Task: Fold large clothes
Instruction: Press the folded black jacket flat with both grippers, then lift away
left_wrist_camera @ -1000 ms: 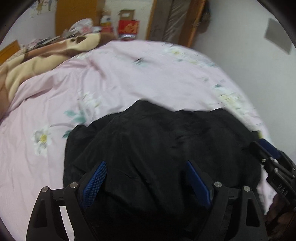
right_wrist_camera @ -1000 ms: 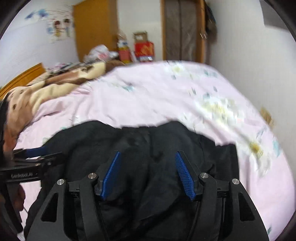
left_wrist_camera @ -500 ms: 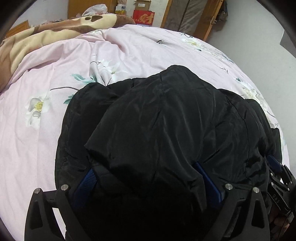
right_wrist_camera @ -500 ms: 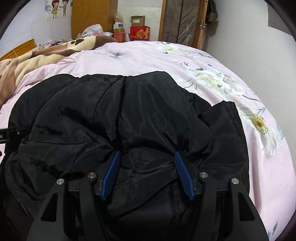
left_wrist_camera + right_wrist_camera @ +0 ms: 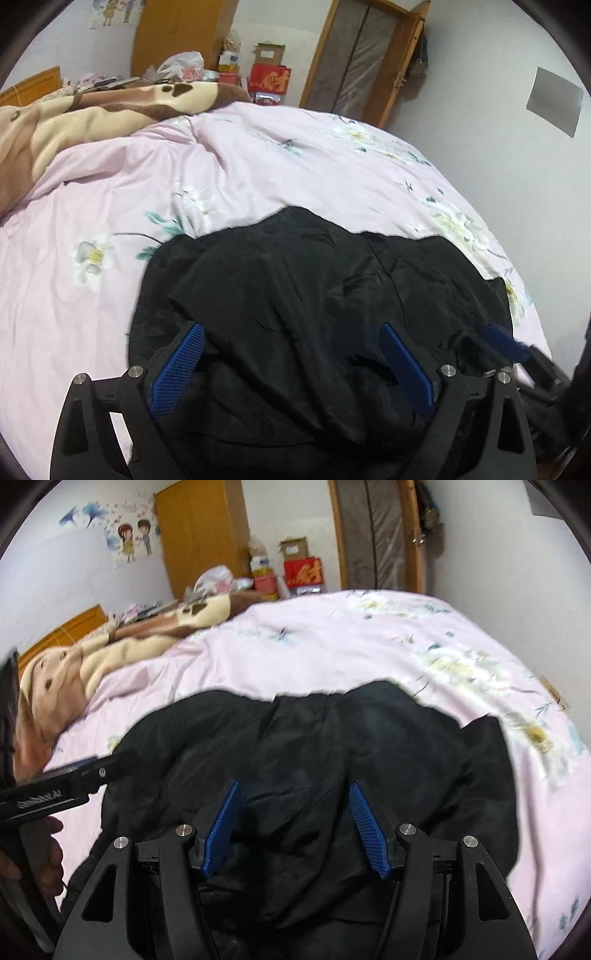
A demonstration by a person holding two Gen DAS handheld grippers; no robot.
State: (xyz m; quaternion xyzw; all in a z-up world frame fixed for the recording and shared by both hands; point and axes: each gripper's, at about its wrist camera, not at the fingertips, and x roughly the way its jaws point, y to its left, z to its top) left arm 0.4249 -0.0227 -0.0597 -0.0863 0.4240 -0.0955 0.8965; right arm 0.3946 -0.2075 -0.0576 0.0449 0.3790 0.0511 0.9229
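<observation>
Bed (image 5: 258,177) | jacket (image 5: 314,295) bunched between both claws | left gripper (image 5: 295,354) wide | right gripper (image 5: 293,812) spread, fabric between pads.

matt black cloth jacket (image 5: 332,295) – smooth pink cotton-like sheet (image 5: 110,206)

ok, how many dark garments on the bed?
1: a black jacket bunched at the near edge of the pink bed, under both open grippers, left and right. Anything beneath it is hidden.
</observation>
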